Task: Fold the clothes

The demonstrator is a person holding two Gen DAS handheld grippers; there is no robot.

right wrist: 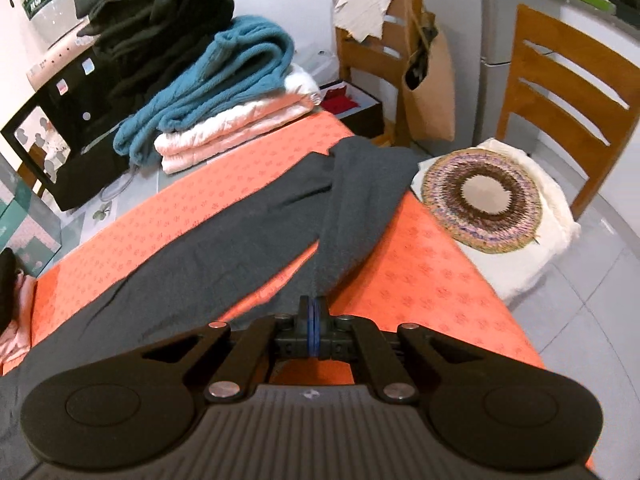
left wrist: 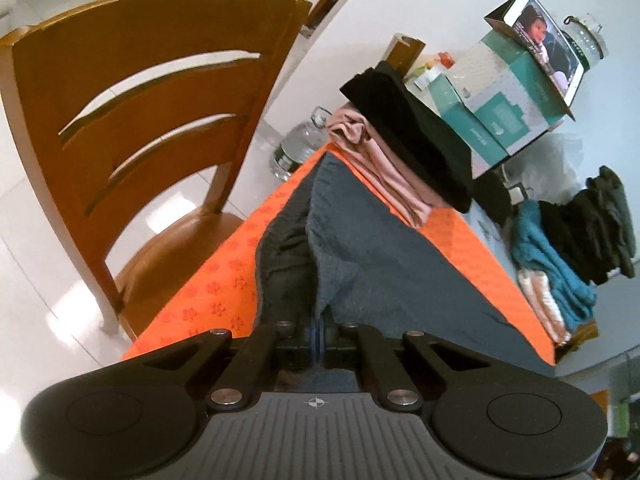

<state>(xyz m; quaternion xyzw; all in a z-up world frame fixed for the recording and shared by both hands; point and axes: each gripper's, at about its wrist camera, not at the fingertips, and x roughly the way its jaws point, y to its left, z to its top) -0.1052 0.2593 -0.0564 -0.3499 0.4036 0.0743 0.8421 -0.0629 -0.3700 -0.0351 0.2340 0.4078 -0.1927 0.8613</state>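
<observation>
Grey trousers (right wrist: 224, 240) on orange cloth (right wrist: 420, 280), pinched in both closed hand-held grippers, left (left wrist: 319, 334) and right (right wrist: 313, 330).

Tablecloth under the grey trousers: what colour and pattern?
Orange tablecloth with a small repeating darker flower print; clearest in the right wrist view.

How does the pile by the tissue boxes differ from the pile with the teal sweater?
The box-side pile holds two garments, black over pink; the teal pile is taller, with dark clothes over teal over a white and pink bottom layer. The box-side pile rests on the orange cloth; the teal pile sits just past it. Both are already folded.
</observation>
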